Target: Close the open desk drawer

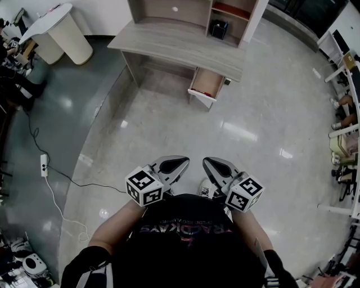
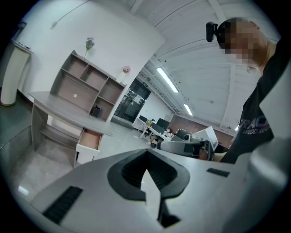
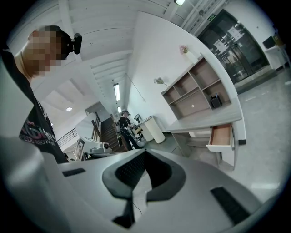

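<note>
- Drawer (image 1: pixel 206 84) stands pulled out from under the worktop of the desk (image 1: pixel 180 46), at the desk's right end in the head view, its white front facing the person.
- Inside the drawer only the reddish-brown bottom panel shows.
- On the back of the desk stands a hutch (image 1: pixel 169 11) of open cubbies. One lower cubby, above the drawer's end of the desk, holds a small dark boxy object (image 1: pixel 219 28); what it is cannot be told.
- On top of the hutch stand two small flower stems (image 2: pixel 89 44), one at each end.
- Left gripper (image 1: pixel 182 163) is held well apart from the desk, close in front of the person's chest, with a wide stretch of shiny floor (image 1: pixel 169 129) between. Its fingers are pressed together with nothing between them.
- Right gripper (image 1: pixel 208 164) is just beside the left one, equally far from the desk. Its fingers are also together and empty.
- Both grippers point towards the desk, and the drawer shows in each gripper view.
</note>
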Demonstrator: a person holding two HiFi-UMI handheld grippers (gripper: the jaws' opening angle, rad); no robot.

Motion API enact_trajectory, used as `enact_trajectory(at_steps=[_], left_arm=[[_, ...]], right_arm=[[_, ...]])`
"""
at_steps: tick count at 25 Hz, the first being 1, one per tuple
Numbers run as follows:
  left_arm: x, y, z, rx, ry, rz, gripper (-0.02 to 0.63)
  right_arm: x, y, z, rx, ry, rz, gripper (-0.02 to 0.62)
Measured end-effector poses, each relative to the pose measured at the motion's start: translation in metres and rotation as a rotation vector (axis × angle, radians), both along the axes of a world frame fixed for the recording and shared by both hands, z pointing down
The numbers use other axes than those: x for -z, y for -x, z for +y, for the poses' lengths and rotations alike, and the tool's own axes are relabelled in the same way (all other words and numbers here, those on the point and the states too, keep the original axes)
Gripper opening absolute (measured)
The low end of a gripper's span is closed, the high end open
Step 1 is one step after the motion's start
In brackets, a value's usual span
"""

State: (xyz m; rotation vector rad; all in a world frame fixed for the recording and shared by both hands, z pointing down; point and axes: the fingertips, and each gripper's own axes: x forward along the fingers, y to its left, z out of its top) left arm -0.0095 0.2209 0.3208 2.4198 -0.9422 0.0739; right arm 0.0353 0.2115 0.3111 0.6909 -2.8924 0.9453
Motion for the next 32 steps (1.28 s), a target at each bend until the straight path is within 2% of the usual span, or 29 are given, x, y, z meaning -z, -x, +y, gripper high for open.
enact_trajectory(at_steps=[13, 18, 23, 32], left_arm=[[-0.007, 0.053, 0.006, -0.028, 0.018, 0.005, 0.003], [-0.008, 0.055, 0.0, -0.046, 0.023, 0.01, 0.003], [-0.011, 0.042, -0.013, -0.05, 0.042, 0.014, 0.003], [-0.013, 0.028, -0.078, 0.07, 0.051, -0.033, 0.003]], right_arm=[[-0.008, 0.046, 0.009, -0.068, 0.019, 0.019, 0.011], [-0.006, 0.047, 0.008, -0.095, 0.018, 0.032, 0.011], [-0.012, 0.03, -0.012, -0.118, 0.046, 0.022, 0.011], [-0.018, 0.014, -0.092, -0.001, 0.033, -0.004, 0.012]])
